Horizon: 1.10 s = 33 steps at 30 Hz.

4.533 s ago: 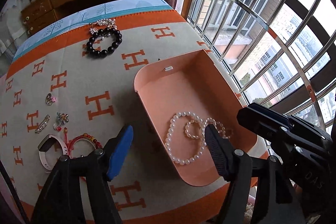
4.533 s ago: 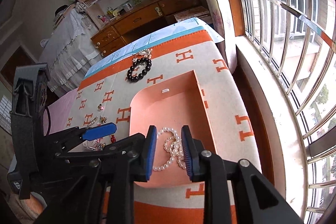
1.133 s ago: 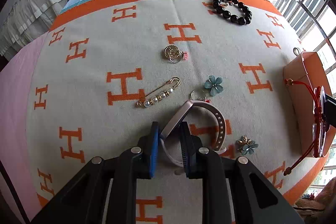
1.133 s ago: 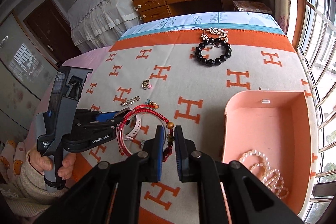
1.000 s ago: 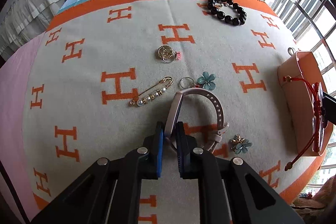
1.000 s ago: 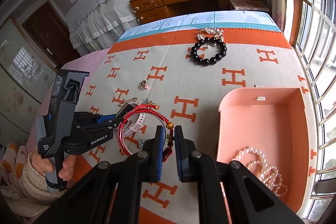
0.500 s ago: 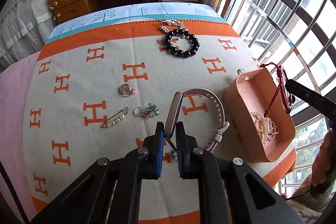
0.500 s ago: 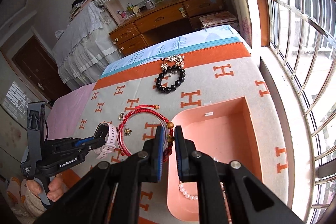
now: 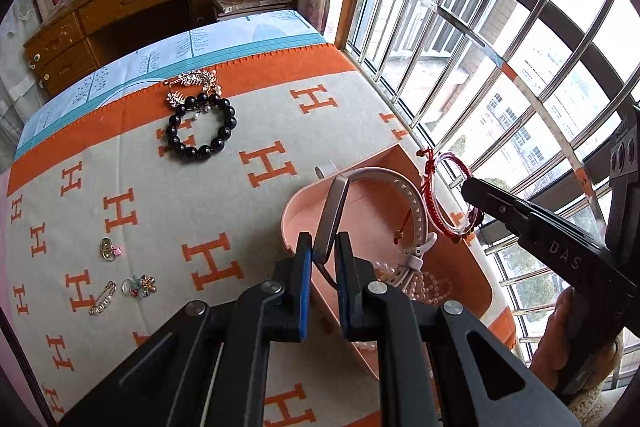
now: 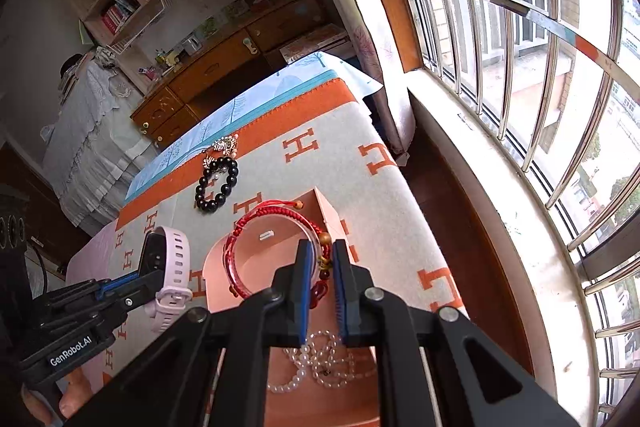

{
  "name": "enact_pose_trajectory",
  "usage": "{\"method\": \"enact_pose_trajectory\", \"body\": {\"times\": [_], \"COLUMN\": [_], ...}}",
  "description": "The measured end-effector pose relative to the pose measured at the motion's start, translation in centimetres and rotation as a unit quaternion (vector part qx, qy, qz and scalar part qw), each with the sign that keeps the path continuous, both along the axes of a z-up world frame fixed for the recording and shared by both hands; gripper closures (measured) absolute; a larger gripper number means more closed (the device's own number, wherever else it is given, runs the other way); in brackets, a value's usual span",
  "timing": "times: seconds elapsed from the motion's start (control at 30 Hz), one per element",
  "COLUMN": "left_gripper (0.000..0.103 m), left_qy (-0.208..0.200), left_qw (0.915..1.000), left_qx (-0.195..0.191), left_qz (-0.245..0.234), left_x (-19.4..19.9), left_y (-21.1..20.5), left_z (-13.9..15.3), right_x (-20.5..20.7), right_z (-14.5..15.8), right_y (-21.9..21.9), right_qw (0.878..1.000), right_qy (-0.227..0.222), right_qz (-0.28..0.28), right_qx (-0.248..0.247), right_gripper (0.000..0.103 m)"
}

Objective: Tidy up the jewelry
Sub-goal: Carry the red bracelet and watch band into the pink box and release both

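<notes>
My left gripper (image 9: pixel 322 259) is shut on a pink smartwatch (image 9: pixel 384 203) and holds it above the peach tray (image 9: pixel 298 205); the watch also shows in the right wrist view (image 10: pixel 170 267). My right gripper (image 10: pixel 320 263) is shut on a red cord bracelet (image 10: pixel 256 223) and holds it over the tray (image 10: pixel 218 267); the bracelet shows in the left wrist view (image 9: pixel 450 195). Pearl bracelets (image 10: pixel 320 359) lie in the tray.
A black bead bracelet (image 9: pixel 200 127) and a silver brooch (image 9: pixel 192 81) lie far on the H-patterned blanket (image 9: pixel 240 211). A ring charm (image 9: pixel 109 249), a pearl pin (image 9: pixel 102 299) and flower earrings (image 9: pixel 140 285) lie at left. A barred window (image 9: pixel 500 47) runs along the right.
Both grippers have swung right and moved over the tray, carrying the watch and the red bracelet. Earlier the left gripper closed on the watch and lifted it off the blanket.
</notes>
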<state>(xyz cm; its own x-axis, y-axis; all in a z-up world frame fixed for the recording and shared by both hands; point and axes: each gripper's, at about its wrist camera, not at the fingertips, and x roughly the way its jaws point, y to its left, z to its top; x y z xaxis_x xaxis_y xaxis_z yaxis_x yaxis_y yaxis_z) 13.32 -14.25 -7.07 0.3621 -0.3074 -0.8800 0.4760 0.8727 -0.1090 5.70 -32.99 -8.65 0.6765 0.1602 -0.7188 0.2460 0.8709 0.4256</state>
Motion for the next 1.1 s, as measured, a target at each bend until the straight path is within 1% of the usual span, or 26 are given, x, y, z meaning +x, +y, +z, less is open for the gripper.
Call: {"method": "enact_pose_trajectory", "body": {"times": [0.17, 0.27, 0.3, 0.33, 0.37, 0.43, 0.47, 0.5, 0.53, 0.57, 0.63, 0.7, 0.73, 0.9, 0.97, 1.0, 1.03, 1.07, 1.1], "left_gripper": [0.094, 0.085, 0.078, 0.074, 0.072, 0.071, 0.068, 0.063, 0.049, 0.041, 0.039, 0.037, 0.036, 0.021, 0.019, 0.018, 0.018, 0.018, 0.018], "left_qy": [0.025, 0.028, 0.025, 0.020, 0.015, 0.006, 0.001, -0.006, -0.019, -0.037, -0.067, -0.082, -0.085, -0.088, -0.087, -0.087, -0.086, -0.085, -0.084], "left_qw": [0.9995, 0.9993, 0.9993, 0.9993, 0.9995, 0.9997, 0.9998, 0.9998, 0.9995, 0.9989, 0.9970, 0.9955, 0.9949, 0.9911, 0.9893, 0.9883, 0.9874, 0.9864, 0.9856], "left_qx": [0.017, 0.026, 0.028, 0.030, 0.028, 0.022, 0.019, 0.019, 0.020, 0.018, 0.016, 0.014, 0.012, -0.005, -0.015, -0.018, -0.020, -0.022, -0.024], "left_qz": [-0.005, -0.004, -0.003, -0.002, -0.003, -0.003, -0.001, 0.004, 0.012, 0.021, 0.035, 0.046, 0.053, 0.099, 0.116, 0.124, 0.131, 0.138, 0.145], "left_x": [1.0, 1.4, 1.3, 1.3, 1.1, 0.9, 0.8, 0.6, 0.3, 0.0, -0.6, -0.8, -0.9, -0.9, -0.8, -0.8, -0.8, -0.8, -0.8], "left_y": [-2.1, -2.4, -2.4, -2.3, -2.2, -1.8, -1.3, -0.9, -0.4, 0.2, 1.5, 2.6, 3.3, 6.6, 7.8, 8.5, 9.0, 9.5, 10.0], "left_z": [-2.9, -3.9, -3.9, -3.9, -3.7, -3.2, -2.8, -2.5, -2.0, -1.5, -0.4, 0.4, 0.7, 2.0, 2.4, 2.5, 2.7, 2.8, 2.8], "right_x": [0.1, 0.3, 0.3, 0.4, 0.4, 0.6, 0.6, 0.7, 0.8, 0.9, 0.9, 1.1, 1.3, 1.7, 1.7, 1.6, 1.5, 1.4, 1.3], "right_z": [-0.2, -0.5, -0.6, -0.7, -0.8, -1.0, -1.1, -1.1, -1.2, -1.3, -1.4, -1.6, -1.8, -2.4, -2.4, -2.3, -2.2, -2.1, -2.0], "right_y": [-0.4, -0.3, -0.2, -0.1, 0.0, 0.4, 0.6, 0.8, 1.2, 1.4, 1.9, 2.3, 2.5, 3.1, 3.4, 3.5, 3.6, 3.7, 3.8], "right_qw": [1.000, 1.000, 1.000, 1.000, 1.000, 1.000, 1.000, 1.000, 1.000, 1.000, 0.999, 0.999, 0.999, 0.998, 0.998, 0.998, 0.998, 0.998, 0.998], "right_qy": [-0.002, 0.002, 0.003, 0.004, 0.005, 0.008, 0.009, 0.010, 0.011, 0.011, 0.011, 0.014, 0.017, 0.029, 0.030, 0.028, 0.026, 0.023, 0.019], "right_qz": [-0.006, -0.005, -0.003, -0.001, 0.001, 0.006, 0.009, 0.013, 0.017, 0.021, 0.028, 0.035, 0.037, 0.040, 0.041, 0.043, 0.044, 0.045, 0.044], "right_qx": [-0.006, -0.006, -0.006, -0.008, -0.008, -0.010, -0.010, -0.010, -0.012, -0.013, -0.015, -0.016, -0.016, -0.024, -0.033, -0.034, -0.033, -0.033, -0.033], "right_gripper": [0.093, 0.093, 0.093, 0.093, 0.093, 0.093, 0.093, 0.093, 0.093, 0.093, 0.093, 0.093, 0.093, 0.092, 0.090, 0.086, 0.078, 0.074, 0.067]}}
